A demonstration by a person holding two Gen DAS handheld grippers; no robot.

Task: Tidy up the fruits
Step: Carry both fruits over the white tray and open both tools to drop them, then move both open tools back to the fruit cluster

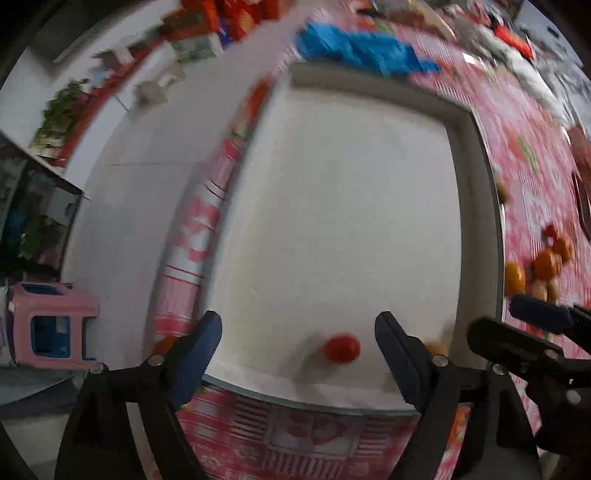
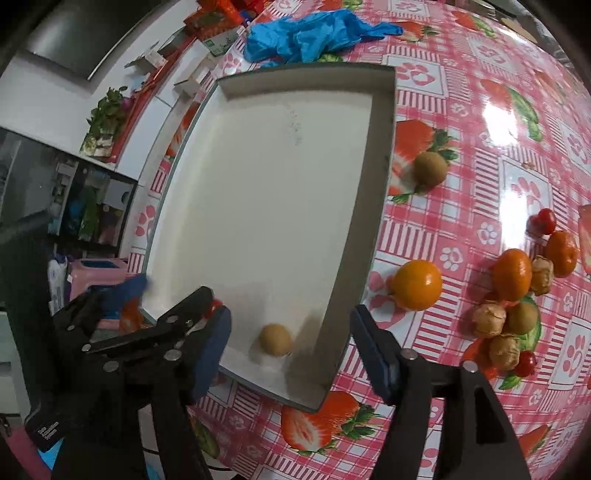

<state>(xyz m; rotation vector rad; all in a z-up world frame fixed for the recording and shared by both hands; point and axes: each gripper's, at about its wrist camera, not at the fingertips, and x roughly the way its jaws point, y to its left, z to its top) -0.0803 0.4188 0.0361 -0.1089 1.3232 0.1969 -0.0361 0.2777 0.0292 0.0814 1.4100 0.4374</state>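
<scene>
White and shallow, the tray (image 2: 280, 206) lies on the strawberry-print surface (image 2: 461, 122), its long axis running from the near edge away toward the blue bag (image 2: 306, 35). Both tongs hang over its near end, released. Between the left tongs (image 1: 298, 345) a red tomato (image 1: 341, 349) rests on the tray floor, touching neither pad; it looks blurred. Between the right tongs (image 2: 290, 330) sits a tan round fruit (image 2: 275, 339), near the tray's right wall. An orange (image 2: 417, 284), a kiwi (image 2: 430, 168) and a cluster of fruit (image 2: 517, 295) lie outside, right of the tray.
</scene>
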